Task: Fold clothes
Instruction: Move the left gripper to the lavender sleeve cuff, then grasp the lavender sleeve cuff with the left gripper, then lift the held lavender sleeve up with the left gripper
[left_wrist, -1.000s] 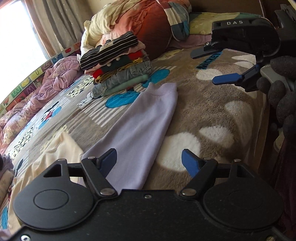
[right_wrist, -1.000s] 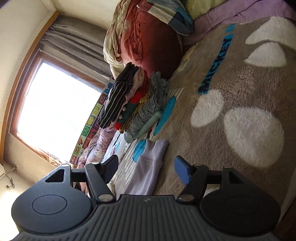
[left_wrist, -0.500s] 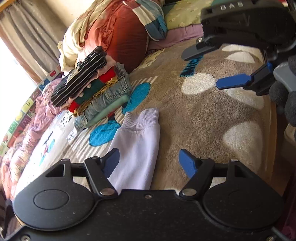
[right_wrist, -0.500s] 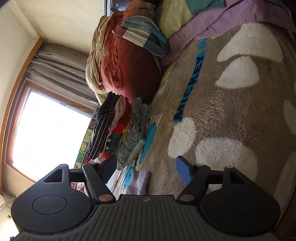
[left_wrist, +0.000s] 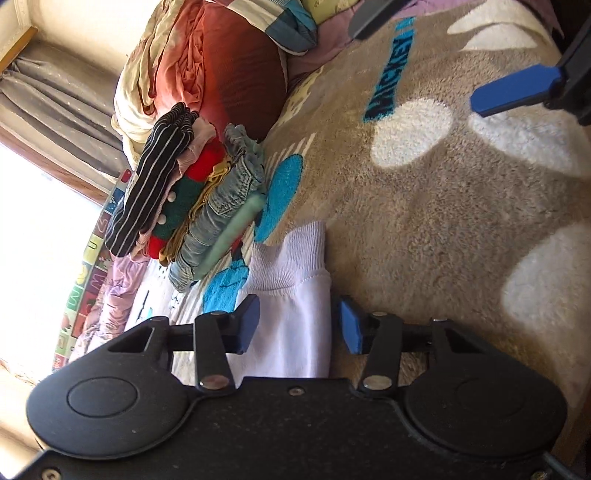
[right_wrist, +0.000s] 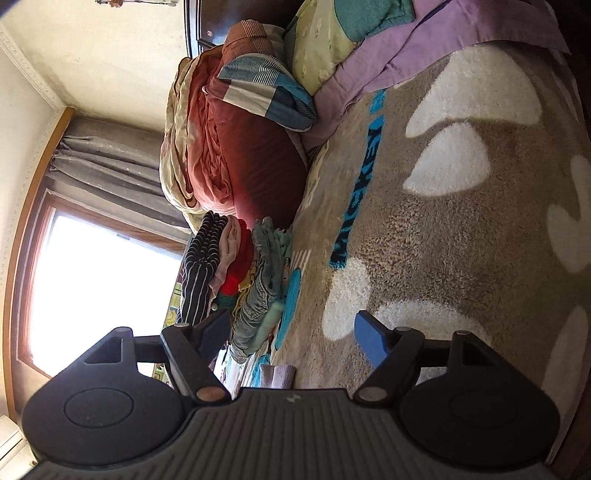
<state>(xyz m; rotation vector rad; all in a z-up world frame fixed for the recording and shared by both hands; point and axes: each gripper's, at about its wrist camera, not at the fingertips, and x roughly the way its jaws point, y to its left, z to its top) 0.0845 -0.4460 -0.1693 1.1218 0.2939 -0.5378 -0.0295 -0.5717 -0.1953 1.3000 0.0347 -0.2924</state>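
Now | left gripper (left_wrist: 299, 323) fingers closing, white sleeve (left_wrist: 291, 295) between, unpinched | right gripper (right_wrist: 291, 336) fingers spread, widening, empty

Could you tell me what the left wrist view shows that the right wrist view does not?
Only the left wrist view shows the lavender garment broadly, its ribbed end between the left tongs, whose jaws have just been closing without pressing on it, plus a blue finger of the right tongs. Only the right wrist view shows the right tongs from behind, open over the Mickey blanket. Both share the folded stack, the red quilt and the curtain.
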